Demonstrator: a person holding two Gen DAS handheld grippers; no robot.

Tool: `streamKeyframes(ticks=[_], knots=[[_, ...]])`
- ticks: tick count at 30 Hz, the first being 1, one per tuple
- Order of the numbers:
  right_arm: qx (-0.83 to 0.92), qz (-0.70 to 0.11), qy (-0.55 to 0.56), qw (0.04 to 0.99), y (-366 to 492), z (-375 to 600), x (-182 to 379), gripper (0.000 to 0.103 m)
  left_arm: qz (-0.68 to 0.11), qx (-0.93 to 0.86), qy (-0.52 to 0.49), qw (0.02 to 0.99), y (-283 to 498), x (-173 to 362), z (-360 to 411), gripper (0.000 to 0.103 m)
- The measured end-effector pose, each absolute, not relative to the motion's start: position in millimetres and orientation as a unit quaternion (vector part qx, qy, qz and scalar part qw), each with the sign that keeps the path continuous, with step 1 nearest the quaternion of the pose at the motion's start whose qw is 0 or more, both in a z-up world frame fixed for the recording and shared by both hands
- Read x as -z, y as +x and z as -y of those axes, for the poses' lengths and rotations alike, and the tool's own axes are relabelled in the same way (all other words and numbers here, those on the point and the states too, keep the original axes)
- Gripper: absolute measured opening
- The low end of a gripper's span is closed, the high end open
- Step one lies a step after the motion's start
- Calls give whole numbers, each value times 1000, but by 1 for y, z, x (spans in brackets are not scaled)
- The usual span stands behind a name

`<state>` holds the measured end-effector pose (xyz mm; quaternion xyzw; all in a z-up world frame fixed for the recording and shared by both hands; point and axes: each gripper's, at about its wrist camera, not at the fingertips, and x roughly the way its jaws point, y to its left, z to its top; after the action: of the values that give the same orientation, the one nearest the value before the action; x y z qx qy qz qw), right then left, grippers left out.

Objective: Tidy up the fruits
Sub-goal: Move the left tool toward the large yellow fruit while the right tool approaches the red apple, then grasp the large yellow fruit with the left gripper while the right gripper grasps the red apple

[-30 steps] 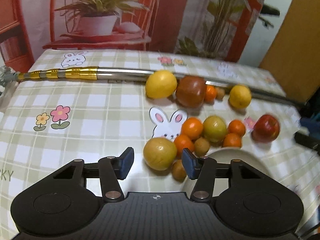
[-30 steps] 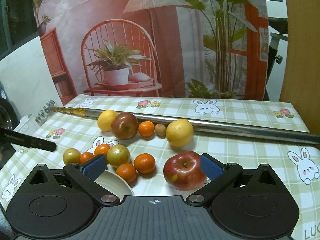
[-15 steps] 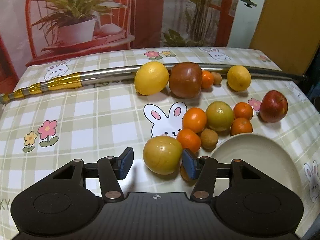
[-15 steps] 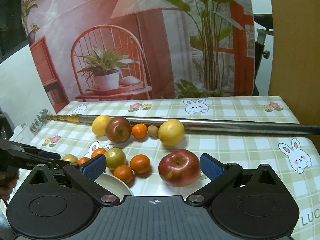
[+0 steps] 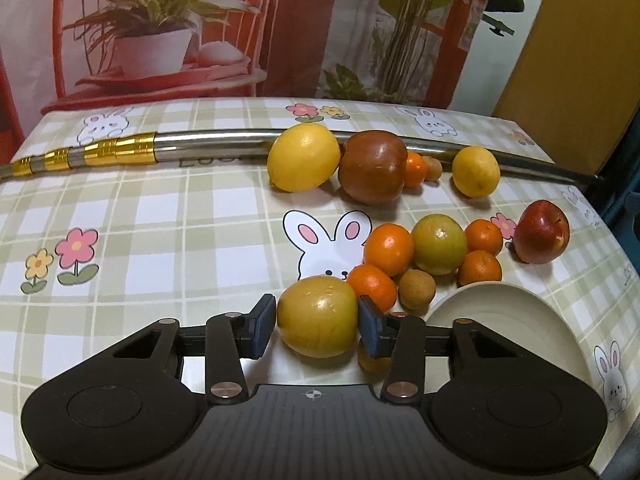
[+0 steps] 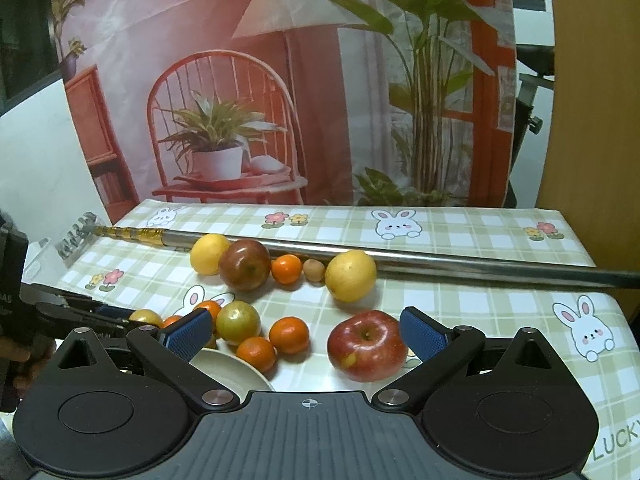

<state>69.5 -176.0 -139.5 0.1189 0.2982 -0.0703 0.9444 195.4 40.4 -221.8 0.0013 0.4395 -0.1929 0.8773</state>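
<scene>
A yellow-green round fruit sits on the checked tablecloth between the blue pads of my left gripper. Its jaws are closing and both pads touch the fruit's sides. Right beside it lie small oranges, a brown longan and another green-yellow fruit. A cream plate stands to their right. My right gripper is open, low over the table. A red apple lies just ahead, inside its right finger and untouched. The left gripper shows at that view's left edge.
A long steel pole with a gold end lies across the back of the table. Against it rest two lemons, a dark red apple, an orange and a longan. A printed backdrop hangs behind the table.
My left gripper has come down and forward around the yellow-green fruit, and its jaws have narrowed onto it. The right gripper has hardly moved.
</scene>
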Motion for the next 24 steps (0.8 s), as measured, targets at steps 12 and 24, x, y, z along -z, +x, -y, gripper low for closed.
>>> streamKeyframes(ticks=[12,24], knots=[[68,-300,126,943,70,177,145,100,-429,170,-19,887,179,215,-46,46],[64,-313,115,941,79,181,171,100,-407,140,-49,901,143,194,-52,46]])
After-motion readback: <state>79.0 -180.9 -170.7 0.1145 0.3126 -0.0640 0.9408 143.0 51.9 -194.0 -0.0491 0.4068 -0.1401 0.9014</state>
